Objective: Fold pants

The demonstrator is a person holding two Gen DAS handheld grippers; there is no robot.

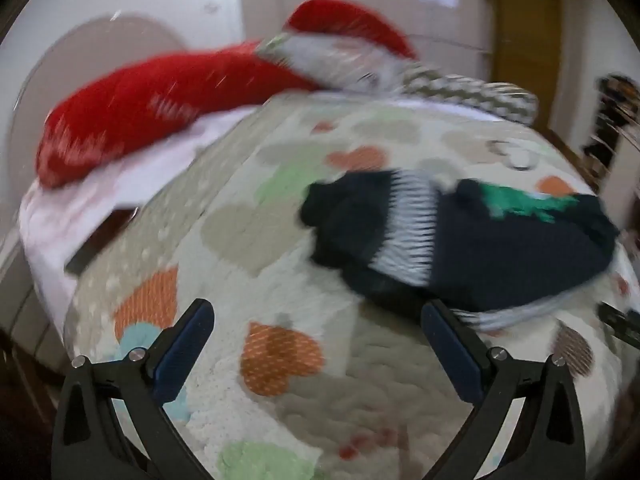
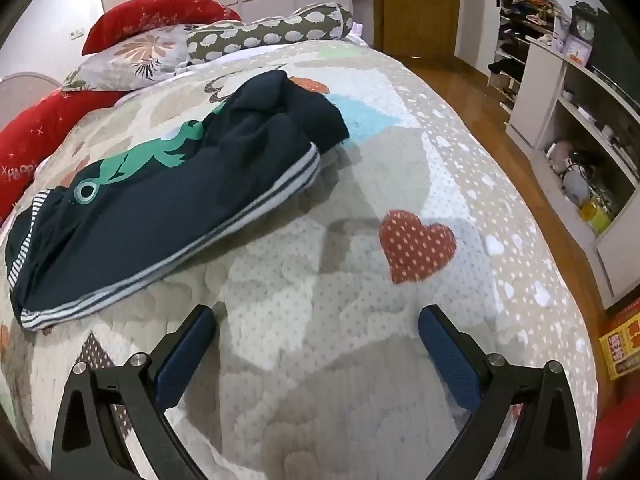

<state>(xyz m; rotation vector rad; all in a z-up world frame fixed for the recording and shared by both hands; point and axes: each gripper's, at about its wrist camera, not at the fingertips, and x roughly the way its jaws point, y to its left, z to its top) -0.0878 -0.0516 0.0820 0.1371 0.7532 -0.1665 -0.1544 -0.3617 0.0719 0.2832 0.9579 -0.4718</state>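
Observation:
Dark navy pants (image 2: 168, 200) with white striped trim and a green animal print lie crumpled on the heart-patterned bed quilt (image 2: 360, 184). In the right wrist view they are at the upper left, away from my right gripper (image 2: 316, 320), which hangs open over bare quilt with nothing between its fingers. In the blurred left wrist view the pants (image 1: 480, 248) lie at the right, just beyond the right finger of my left gripper (image 1: 316, 316). That gripper is open and empty too.
Red pillows (image 2: 148, 14), a floral pillow (image 2: 132, 60) and a spotted bolster (image 2: 272, 30) lie at the head of the bed. To the right are a wooden floor (image 2: 472, 92), a white shelf unit (image 2: 576, 128) with clutter and a wooden door (image 2: 416, 4).

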